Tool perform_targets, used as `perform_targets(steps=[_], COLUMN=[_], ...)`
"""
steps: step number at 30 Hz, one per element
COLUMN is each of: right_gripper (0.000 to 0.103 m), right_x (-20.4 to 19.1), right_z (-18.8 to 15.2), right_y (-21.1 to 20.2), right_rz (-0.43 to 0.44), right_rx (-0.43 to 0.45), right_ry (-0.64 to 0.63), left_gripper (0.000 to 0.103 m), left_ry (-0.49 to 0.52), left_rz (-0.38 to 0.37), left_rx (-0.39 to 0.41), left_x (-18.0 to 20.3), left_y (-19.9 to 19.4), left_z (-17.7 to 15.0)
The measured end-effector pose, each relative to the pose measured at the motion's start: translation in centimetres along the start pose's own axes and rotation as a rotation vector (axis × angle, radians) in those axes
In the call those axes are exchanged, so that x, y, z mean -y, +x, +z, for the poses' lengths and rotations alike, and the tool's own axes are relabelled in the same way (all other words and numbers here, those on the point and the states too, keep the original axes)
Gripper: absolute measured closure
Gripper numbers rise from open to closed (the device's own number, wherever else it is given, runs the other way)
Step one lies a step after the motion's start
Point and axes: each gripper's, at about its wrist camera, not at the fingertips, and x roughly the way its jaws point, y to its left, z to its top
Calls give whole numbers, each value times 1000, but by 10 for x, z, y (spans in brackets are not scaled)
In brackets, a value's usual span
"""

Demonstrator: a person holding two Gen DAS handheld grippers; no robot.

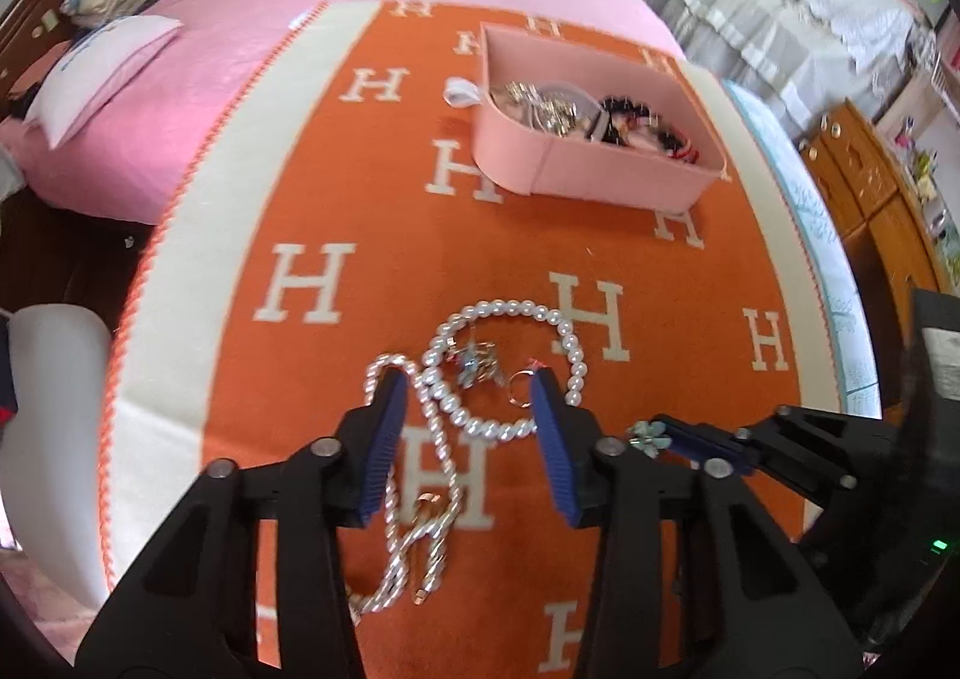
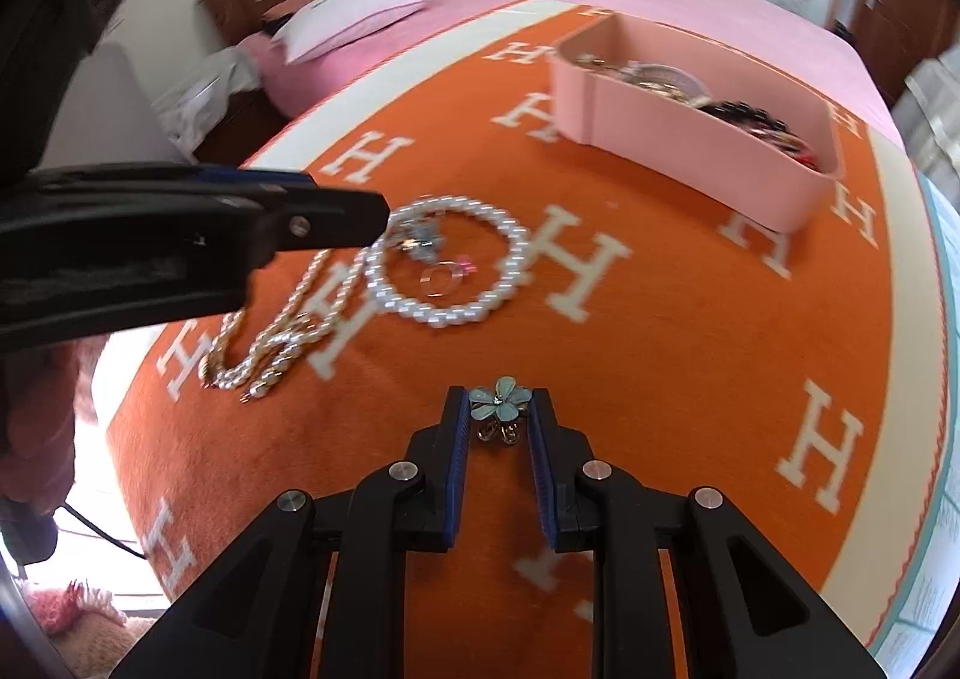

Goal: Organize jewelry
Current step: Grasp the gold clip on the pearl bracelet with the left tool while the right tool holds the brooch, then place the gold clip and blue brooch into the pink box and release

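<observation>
While the flower piece sits between the right gripper's [image 2: 497,409] pads, it's pickup time

The blue flower earring [image 2: 499,401] lies on the orange blanket [image 2: 690,379], jaws narrowed around it; I can't tell if they're pinching yet. I'd squeeze on the petals, not the dangly bits, then lift straight and carry it to the pink box [image 2: 690,138]. Left gripper [image 1: 471,397] hangs spread apart over the pearl bracelet [image 1: 564,331], holding nothing.

left wrist: steep down, close | right wrist: same | shared: orange blanket [image 1: 336,187], pink box [image 2: 690,138]
</observation>
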Motion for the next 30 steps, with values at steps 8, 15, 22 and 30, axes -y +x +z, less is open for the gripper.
perform_targets(steps=[8,15,22,30], right_gripper=[84,84,84,84], right_x=[19,24,25,30], right_z=[-3,-10,-11,-9], right_y=[-3,-9,-13,-27], right_rz=[-5,-4,-3,-4], right_rx=[13,18,24,48], right_ry=[70,104,115,134], left_gripper=[85,89,90,90], left_ry=[-22,-15,-10,-20], left_rz=[10,13,13,-12], left_rx=[-86,-114,-100,-62], left_x=[2,6,13,13], left_y=[32,41,37,8], left_z=[12,14,10,10])
